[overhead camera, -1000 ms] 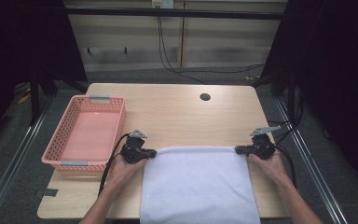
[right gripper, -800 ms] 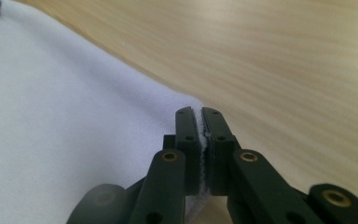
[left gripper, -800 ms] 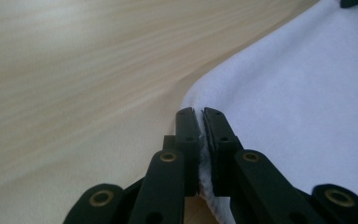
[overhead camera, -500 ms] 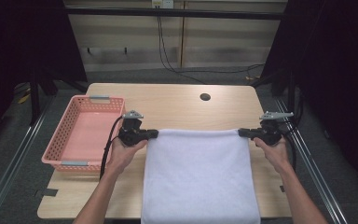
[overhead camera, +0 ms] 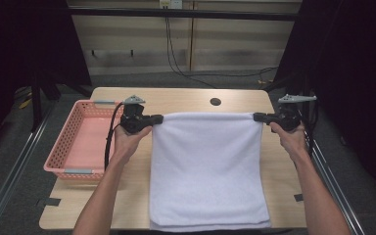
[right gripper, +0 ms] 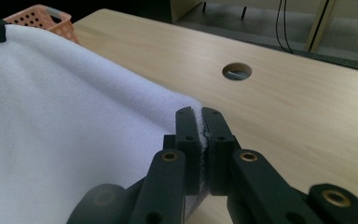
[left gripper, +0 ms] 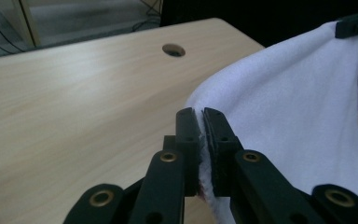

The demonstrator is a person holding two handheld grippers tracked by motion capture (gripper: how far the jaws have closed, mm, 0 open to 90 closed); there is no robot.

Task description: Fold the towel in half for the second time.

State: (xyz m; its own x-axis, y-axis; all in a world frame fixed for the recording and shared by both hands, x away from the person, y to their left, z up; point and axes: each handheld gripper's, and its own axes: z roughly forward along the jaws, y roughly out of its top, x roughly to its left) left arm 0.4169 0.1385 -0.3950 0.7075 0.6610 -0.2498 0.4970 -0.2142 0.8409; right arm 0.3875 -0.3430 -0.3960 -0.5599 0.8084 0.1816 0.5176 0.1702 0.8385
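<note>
Both hands have risen and travelled toward the far side of the desk (overhead camera: 186,98) since the earlier frames, and with them the towel's gripped edge, which a second ago lay near the middle of the desk and now hangs lifted farther back. We see the left hand-held gripper (overhead camera: 157,118) clamped on the left corner of the white towel (overhead camera: 208,171) and the right hand-held gripper (overhead camera: 258,117) clamped on the right corner; in each gripper view the black jaws pinch a thin fold of cloth between them, on the left (left gripper: 200,135) and on the right (right gripper: 200,133). We read the held edge as a nearly straight, taut line running left to right across the desk, parallel to its far edge. From that line the towel slopes down toward the person, so its long axis runs from far to near; its near end lies on the desk and reaches just past the near edge. Bare desk lies open beyond the held edge, up to the round cable hole (overhead camera: 215,102) and the far rim. To the left, the pink basket (overhead camera: 73,147) sits at the desk's left edge, just beside the left hand (overhead camera: 127,139). To the right, the right hand (overhead camera: 289,139) is close to the desk's right edge, with only a narrow strip of bare wood beside the towel.
</note>
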